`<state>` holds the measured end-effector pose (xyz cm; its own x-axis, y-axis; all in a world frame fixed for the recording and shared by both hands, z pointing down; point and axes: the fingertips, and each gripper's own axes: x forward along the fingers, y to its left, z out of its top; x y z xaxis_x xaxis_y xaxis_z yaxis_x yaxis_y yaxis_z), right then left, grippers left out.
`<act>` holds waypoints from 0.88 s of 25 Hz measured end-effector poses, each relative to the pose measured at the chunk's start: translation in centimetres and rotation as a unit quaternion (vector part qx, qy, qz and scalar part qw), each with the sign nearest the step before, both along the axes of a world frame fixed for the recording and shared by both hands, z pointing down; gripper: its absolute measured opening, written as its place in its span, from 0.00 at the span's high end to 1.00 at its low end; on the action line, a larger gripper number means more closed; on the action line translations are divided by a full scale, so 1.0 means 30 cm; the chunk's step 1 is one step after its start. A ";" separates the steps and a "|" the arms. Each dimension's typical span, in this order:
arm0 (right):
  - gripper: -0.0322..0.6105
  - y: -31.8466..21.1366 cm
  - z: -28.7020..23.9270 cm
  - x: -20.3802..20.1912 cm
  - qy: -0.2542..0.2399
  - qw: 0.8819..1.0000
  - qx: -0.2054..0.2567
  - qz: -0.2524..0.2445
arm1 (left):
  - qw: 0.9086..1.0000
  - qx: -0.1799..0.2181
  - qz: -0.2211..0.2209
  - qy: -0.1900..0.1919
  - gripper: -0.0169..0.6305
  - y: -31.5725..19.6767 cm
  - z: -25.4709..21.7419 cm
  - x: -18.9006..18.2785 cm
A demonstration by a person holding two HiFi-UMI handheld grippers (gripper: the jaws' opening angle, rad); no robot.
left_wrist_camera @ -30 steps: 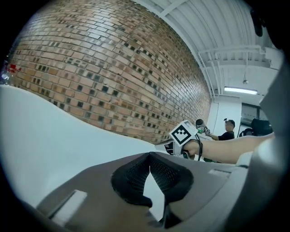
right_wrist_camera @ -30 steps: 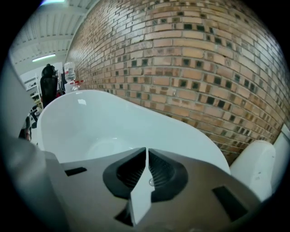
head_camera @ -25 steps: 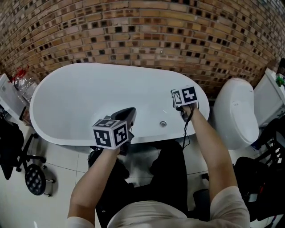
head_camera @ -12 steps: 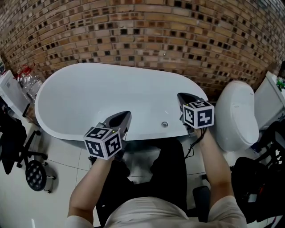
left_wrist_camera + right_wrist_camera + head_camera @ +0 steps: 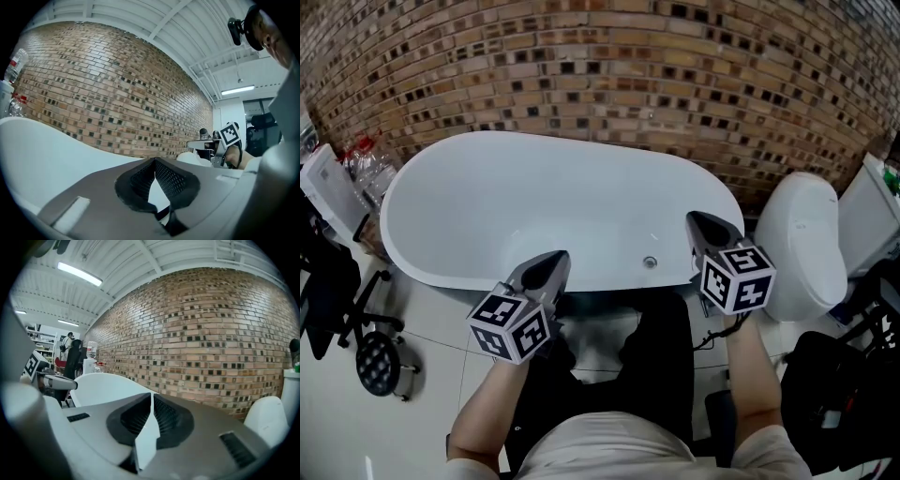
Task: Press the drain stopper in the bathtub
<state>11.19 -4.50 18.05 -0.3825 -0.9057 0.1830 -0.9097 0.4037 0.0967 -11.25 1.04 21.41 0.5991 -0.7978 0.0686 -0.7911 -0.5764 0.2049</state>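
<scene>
Left claw (image 5: 553,260) I found pressed together, empty | right claw (image 5: 697,220) likewise | drain stopper (image 5: 650,262) lay inside bathtub (image 5: 534,192), left of right claw, apart from both | I judged press not begun; reach and push remained.

A brown brick wall (image 5: 600,66) runs across the back. To the right stands a white toilet (image 5: 806,244), lid down. At far left, clear plastic bottles (image 5: 364,159) cluster by the wall. Nearer, a black chair base (image 5: 375,370) on castors rests on the white tiled floor (image 5: 427,328).
</scene>
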 end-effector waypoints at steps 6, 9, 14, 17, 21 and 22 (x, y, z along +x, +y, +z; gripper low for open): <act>0.93 0.072 0.019 0.017 -0.014 1.000 -0.005 -0.001 | 1.000 -0.008 0.006 0.004 0.96 0.051 0.010 0.014; 0.93 0.127 0.032 0.040 -0.020 1.000 -0.005 0.004 | 1.000 -0.008 0.004 0.003 0.96 0.085 0.014 0.014; 0.93 0.209 0.070 0.064 -0.036 0.999 -0.007 0.009 | 1.000 -0.020 -0.006 0.008 0.96 0.142 0.061 0.002; 0.93 0.258 0.074 0.088 -0.042 0.999 -0.008 0.012 | 1.000 -0.028 -0.003 0.006 0.96 0.185 0.083 0.020; 0.93 0.307 0.076 0.128 -0.042 0.999 -0.006 0.019 | 0.999 -0.038 0.003 0.002 0.96 0.215 0.106 0.050; 0.93 0.314 0.082 0.138 -0.041 0.999 -0.008 0.021 | 0.999 -0.040 0.005 0.001 0.96 0.218 0.111 0.058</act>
